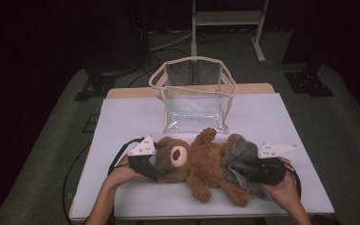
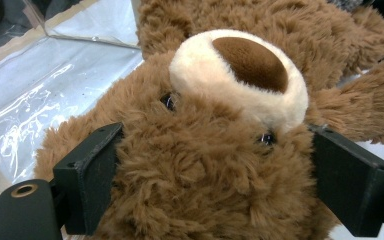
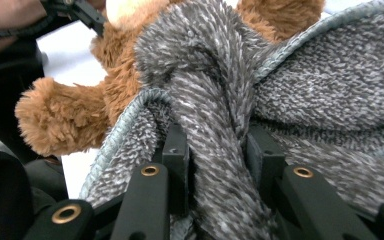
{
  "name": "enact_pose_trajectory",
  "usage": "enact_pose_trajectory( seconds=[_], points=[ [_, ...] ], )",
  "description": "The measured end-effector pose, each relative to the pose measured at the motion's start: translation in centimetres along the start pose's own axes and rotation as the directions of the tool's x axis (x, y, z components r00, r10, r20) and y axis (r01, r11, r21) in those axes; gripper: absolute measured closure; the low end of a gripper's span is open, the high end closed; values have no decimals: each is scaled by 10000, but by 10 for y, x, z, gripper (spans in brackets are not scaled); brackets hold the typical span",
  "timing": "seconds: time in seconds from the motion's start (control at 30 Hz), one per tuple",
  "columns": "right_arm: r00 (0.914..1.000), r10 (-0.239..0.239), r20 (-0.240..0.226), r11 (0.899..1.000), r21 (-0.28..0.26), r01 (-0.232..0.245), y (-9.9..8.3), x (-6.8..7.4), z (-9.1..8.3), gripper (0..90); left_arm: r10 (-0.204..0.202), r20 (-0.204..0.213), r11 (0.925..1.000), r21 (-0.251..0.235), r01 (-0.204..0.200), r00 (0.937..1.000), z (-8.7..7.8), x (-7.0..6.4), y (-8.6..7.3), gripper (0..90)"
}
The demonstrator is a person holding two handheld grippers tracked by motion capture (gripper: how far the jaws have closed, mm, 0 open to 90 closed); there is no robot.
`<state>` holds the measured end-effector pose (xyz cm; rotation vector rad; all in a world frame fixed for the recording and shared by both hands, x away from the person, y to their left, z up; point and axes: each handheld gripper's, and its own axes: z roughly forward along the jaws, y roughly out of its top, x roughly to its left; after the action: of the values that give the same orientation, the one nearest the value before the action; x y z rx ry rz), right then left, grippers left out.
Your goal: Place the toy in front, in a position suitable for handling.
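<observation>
Bear (image 1: 198,161) lies on its back near the front edge of the table (image 1: 122,122), head toward the left edge. Left gripper (image 2: 212,165) clamps the head, one jaw on each side. Right gripper (image 3: 215,165) pinches a fold of the grey garment (image 3: 325,90) around the bear's lower body. Clear bag (image 1: 194,93) stands open toward the back edge, just behind the bear.
</observation>
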<state>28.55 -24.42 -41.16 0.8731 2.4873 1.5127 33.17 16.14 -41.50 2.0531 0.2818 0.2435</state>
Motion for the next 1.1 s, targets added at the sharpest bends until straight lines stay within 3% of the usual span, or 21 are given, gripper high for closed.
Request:
enact_pose_trajectory(
  seconds=[0.17, 0.2, 0.23, 0.3, 0.4, 0.43, 0.53, 0.63, 0.77, 0.83, 0.87, 0.9, 0.93, 1.07, 1.1],
  points=[
    [9987, 304, -407, 9994, -174, -311, 1, -13, 7, 669, -132, -20, 9999, -104, 131, 9999, 0, 2, -2, 136],
    [9980, 385, -497, 9990, -226, -396, 6, -22, 15, 673, -113, -39, 9998, -145, 112, 9999, -1, 4, -6, 141],
    [9984, 465, -331, 9985, -263, -473, 10, -26, 19, 676, -113, -39, 9998, -145, 112, 9999, -1, 4, -6, 146],
    [9975, 700, -10, 9964, -476, -700, 16, -29, 20, 681, -510, 47, 9968, -622, 512, 9987, -1, 8, -13, 168],
    [9981, 579, 227, 9973, -458, -568, 18, -24, 19, 683, -354, 85, 9979, -548, 359, 9993, -1, 7, -13, 176],
    [9987, 420, 292, 9988, -281, -412, 18, -20, 18, 687, -42, -21, 9995, -297, 42, 10000, -2, 5, -9, 177],
    [9989, 423, 180, 9990, -168, -420, 15, -20, 13, 696, 186, -103, 9997, -181, -188, 9998, 0, 2, -5, 178],
    [9989, 453, 93, 9984, 342, -456, 6, -18, 6, 709, 519, -121, 9985, 179, -517, 9986, 1, 1, 0, 179],
    [9980, 429, 468, 9957, 806, -466, -2, -16, 1, 713, 533, -129, 9984, 196, -530, 9985, 1, 1, 0, 178],
    [9979, 634, 112, 9965, 536, -639, -3, -15, -2, 717, 539, -142, 9982, 263, -536, 9984, 1, 1, 0, 178],
    [9978, 619, -226, 9981, 72, -617, 3, -13, -5, 717, 496, -146, 9985, 250, -492, 9987, 1, 1, -1, 178],
    [9978, 619, -226, 9981, 72, -617, 3, -13, -5, 717, 491, -146, 9985, 248, -488, 9987, 1, 2, -1, 178],
    [9951, 551, -818, 9972, -462, -590, 10, -12, -3, 716, 484, -140, 9983, 321, -479, 9987, 2, 3, 1, 178],
    [9955, 313, -891, 9991, -249, -336, 16, -11, 5, 714, 373, -134, 9985, 414, -368, 9992, 3, 5, 2, 178],
    [9930, 658, -984, 9972, -281, -689, 14, -19, 6, 713, 432, -147, 9979, 484, -425, 9990, 3, 5, 3, 179]
  ],
)
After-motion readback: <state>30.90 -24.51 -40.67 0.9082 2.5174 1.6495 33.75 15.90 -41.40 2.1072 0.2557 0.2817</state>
